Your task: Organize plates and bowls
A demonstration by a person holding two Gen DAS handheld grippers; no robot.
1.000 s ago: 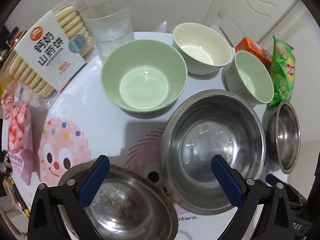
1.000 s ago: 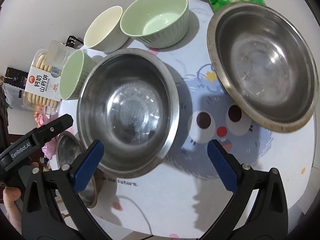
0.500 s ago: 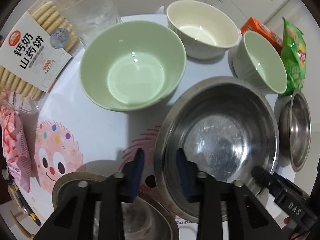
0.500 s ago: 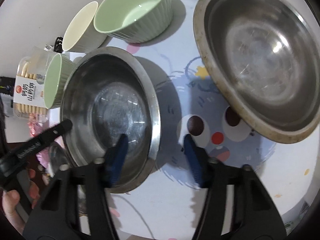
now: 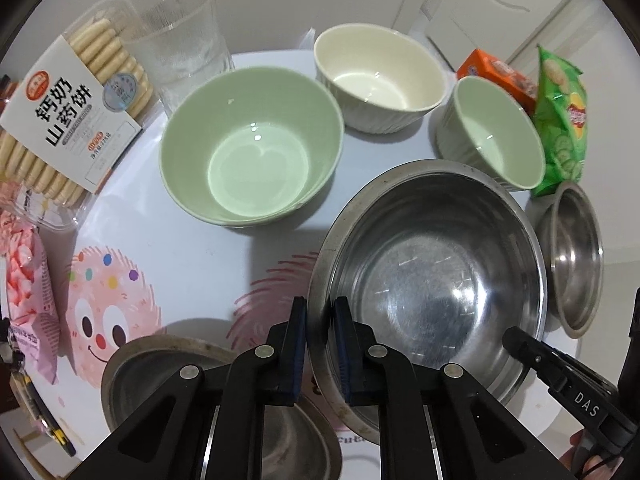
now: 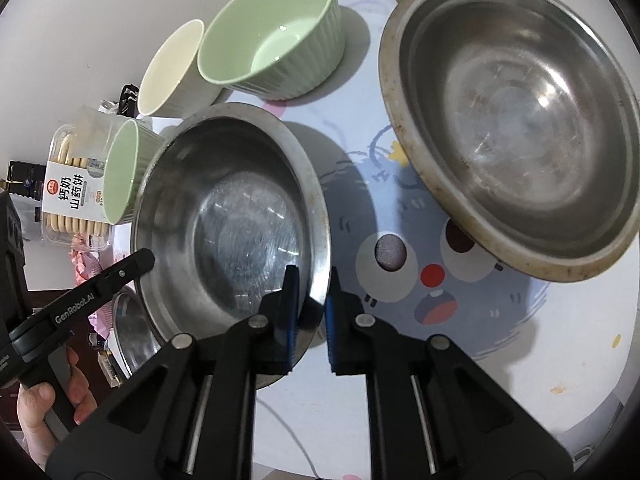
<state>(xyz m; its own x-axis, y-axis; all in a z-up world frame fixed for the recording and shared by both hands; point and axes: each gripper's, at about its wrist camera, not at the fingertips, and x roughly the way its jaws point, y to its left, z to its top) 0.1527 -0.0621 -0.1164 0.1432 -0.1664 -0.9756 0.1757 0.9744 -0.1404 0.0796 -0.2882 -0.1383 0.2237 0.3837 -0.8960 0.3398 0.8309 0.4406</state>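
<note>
A large steel bowl (image 5: pixel 432 280) stands mid-table; it also shows in the right wrist view (image 6: pixel 236 216). My left gripper (image 5: pixel 320 316) is shut on its near-left rim, and my right gripper (image 6: pixel 310 280) is shut on its opposite rim. A wide steel bowl (image 6: pixel 516 120) lies to the right in the right wrist view. Behind stand a wide green bowl (image 5: pixel 252 144), a cream bowl (image 5: pixel 380 76) and a smaller green ribbed bowl (image 5: pixel 496 132). A small steel bowl (image 5: pixel 576 256) sits at the right edge.
A biscuit pack (image 5: pixel 68 112) and a clear cup (image 5: pixel 184 44) stand at the back left. A pink snack bag (image 5: pixel 24 264) lies left. An orange box (image 5: pixel 500 76) and a green chip bag (image 5: pixel 560 120) stand at the back right. The table edge (image 6: pixel 580 412) is close.
Both grippers have gone from wide open to shut on opposite rims of the large steel bowl, and both have moved in closer to it.
</note>
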